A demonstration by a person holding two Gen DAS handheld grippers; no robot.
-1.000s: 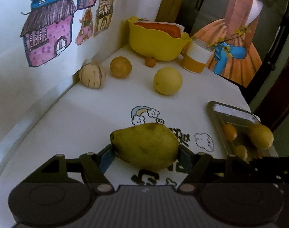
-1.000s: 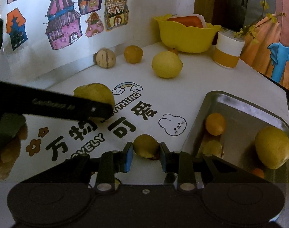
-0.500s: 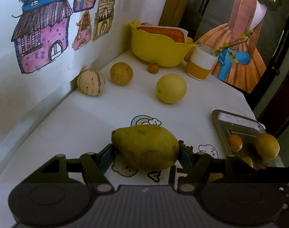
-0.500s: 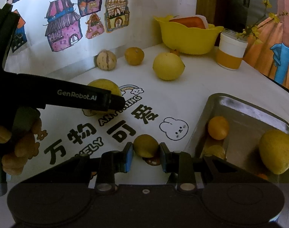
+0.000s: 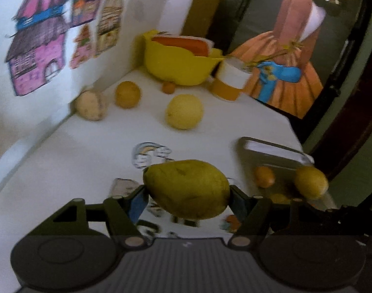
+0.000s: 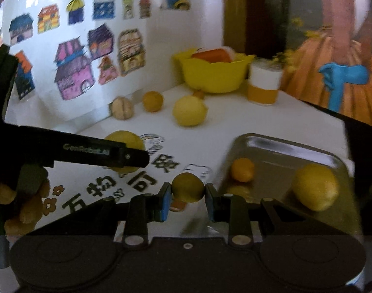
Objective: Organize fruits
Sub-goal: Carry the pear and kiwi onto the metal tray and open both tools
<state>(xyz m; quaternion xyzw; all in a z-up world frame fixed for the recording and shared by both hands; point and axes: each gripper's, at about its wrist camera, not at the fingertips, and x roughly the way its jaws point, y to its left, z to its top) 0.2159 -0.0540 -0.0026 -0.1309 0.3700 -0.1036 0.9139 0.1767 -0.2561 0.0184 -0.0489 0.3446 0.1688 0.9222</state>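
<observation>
left gripper (image 5: pixel 187 195) clamping a pear (image 5: pixel 186 189), right gripper (image 6: pixel 188 191) clamping a small fruit (image 6: pixel 188 187) beside the tray edge (image 6: pixel 279 142)

Shiny metal, matt plastic, paper

The tray (image 6: pixel 283 146) is glossy metal (bright glare on its rim); beyond it stand a smooth yellow plastic bowl (image 6: pixel 213 78) and paper drawings (image 6: pixel 73 73); beside it, the gripper (image 6: pixel 188 195) looks matt black plastic.

My bench (image 6: pixel 271 119) is white, printed with dark characters and a rainbow. At its far corner stand a yellow bowl (image 6: pixel 214 77) and a white-and-orange cup (image 6: pixel 264 86). Along the wall edge lie a striped fruit (image 6: pixel 121 107), an orange (image 6: pixel 152 100) and a lemon (image 6: pixel 189 111). A steel tray (image 6: pixel 266 144) rests at the right edge.
</observation>
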